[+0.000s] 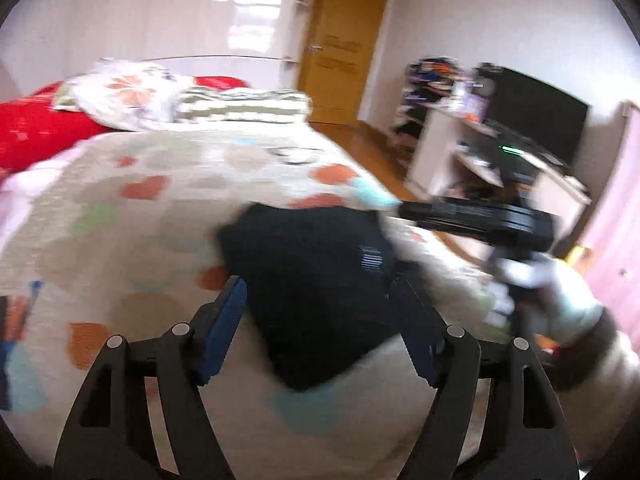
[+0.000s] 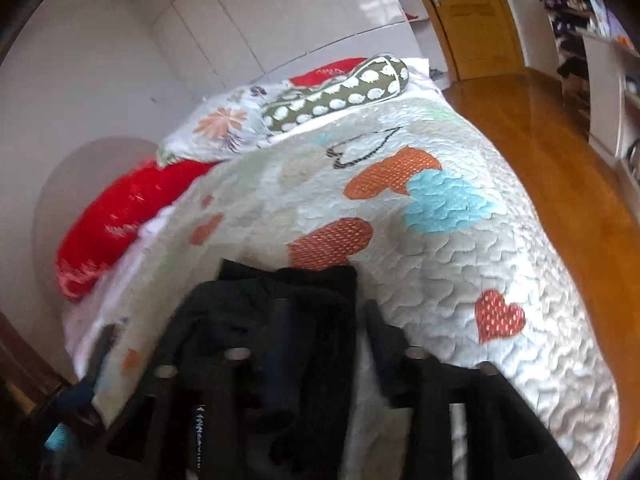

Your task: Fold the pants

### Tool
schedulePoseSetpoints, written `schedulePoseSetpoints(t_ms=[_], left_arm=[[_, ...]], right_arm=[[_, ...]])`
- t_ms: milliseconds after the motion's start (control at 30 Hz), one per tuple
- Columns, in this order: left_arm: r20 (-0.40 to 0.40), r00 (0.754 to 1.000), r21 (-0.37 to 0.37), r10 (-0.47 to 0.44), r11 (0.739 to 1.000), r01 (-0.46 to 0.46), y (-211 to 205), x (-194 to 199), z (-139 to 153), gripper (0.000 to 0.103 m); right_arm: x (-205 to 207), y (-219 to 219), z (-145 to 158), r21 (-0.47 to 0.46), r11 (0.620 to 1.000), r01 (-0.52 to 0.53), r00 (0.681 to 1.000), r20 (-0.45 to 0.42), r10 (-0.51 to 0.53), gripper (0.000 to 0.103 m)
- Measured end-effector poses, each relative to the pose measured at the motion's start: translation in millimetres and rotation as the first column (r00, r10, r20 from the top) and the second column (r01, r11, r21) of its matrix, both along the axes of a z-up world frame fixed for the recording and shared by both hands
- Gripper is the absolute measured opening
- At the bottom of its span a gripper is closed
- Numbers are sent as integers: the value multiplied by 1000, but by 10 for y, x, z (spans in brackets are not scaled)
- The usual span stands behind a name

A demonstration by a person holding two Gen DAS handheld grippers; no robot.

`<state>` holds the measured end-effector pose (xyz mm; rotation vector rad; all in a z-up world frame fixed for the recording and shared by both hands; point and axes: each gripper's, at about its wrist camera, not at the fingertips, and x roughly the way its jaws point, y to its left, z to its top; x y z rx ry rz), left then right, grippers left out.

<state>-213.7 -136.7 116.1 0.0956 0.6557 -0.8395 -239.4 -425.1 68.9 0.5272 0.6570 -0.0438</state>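
Observation:
The black pants [image 1: 316,280] lie folded into a compact bundle on the heart-patterned quilt [image 1: 160,208]. My left gripper [image 1: 320,292] is open above them, its blue-padded fingers [image 1: 222,328] straddling the bundle without touching it. The right gripper [image 1: 472,216] shows in the left wrist view at the right, held by a gloved hand just past the bundle's far right corner. In the right wrist view the pants [image 2: 304,304] lie under and in front of my right gripper [image 2: 328,312], whose jaws stand apart with the left finger [image 2: 280,344] over the cloth.
Pillows [image 2: 336,92] and a red cushion [image 2: 120,220] lie at the head of the bed. A wooden floor [image 2: 560,184] runs along the bed's right side. A white desk with a dark screen [image 1: 536,120] and a wooden door [image 1: 344,56] stand beyond.

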Motion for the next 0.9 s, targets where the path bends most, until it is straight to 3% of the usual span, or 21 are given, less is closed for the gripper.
schedulePoseSetpoints(t_ms=[67, 200, 233, 300, 367, 433, 500, 567, 667, 733, 900], left_arm=[[-18, 998, 30, 60, 998, -59, 18, 190, -93, 74], [-66, 995, 59, 81, 995, -78, -75, 381, -319, 74], [-74, 995, 67, 65, 996, -60, -161, 393, -376, 74], [-83, 996, 94, 26, 995, -18, -334, 421, -457, 74], [-91, 995, 133, -29, 990, 41, -564, 347, -569, 74], [-48, 998, 174, -49, 983, 57, -742, 235, -631, 74], [-15, 999, 195, -41, 980, 43, -837, 191, -668, 74], [-45, 998, 180, -36, 983, 44, -803, 232, -660, 74], [-87, 996, 151, -24, 988, 37, -654, 291, -562, 74], [-94, 996, 135, 7, 991, 6, -560, 314, -487, 74], [-66, 994, 139, 87, 987, -77, -447, 367, -401, 74]], right_arm=[[-75, 67, -42, 35, 999, -38, 999, -21, 39, 58], [-103, 302, -152, -9, 996, -88, 994, -71, 87, 58], [-97, 370, -178, -35, 993, -111, 990, -88, 108, 57], [-106, 482, -209, -110, 984, -139, 985, -113, 127, 41], [-131, 548, -234, -230, 962, -145, 983, -140, 115, 38], [-180, 522, -276, -333, 936, -118, 981, -186, 57, 38], [-209, 409, -324, -336, 938, -86, 978, -208, 15, 38], [-253, 330, -362, -350, 934, -70, 972, -232, -15, 38], [-398, 177, -232, -192, 981, -20, 993, -120, -4, 38], [-420, 196, -86, -187, 982, -7, 998, -60, -4, 38], [-153, 425, 101, -154, 982, -106, 994, 7, 109, 38]])
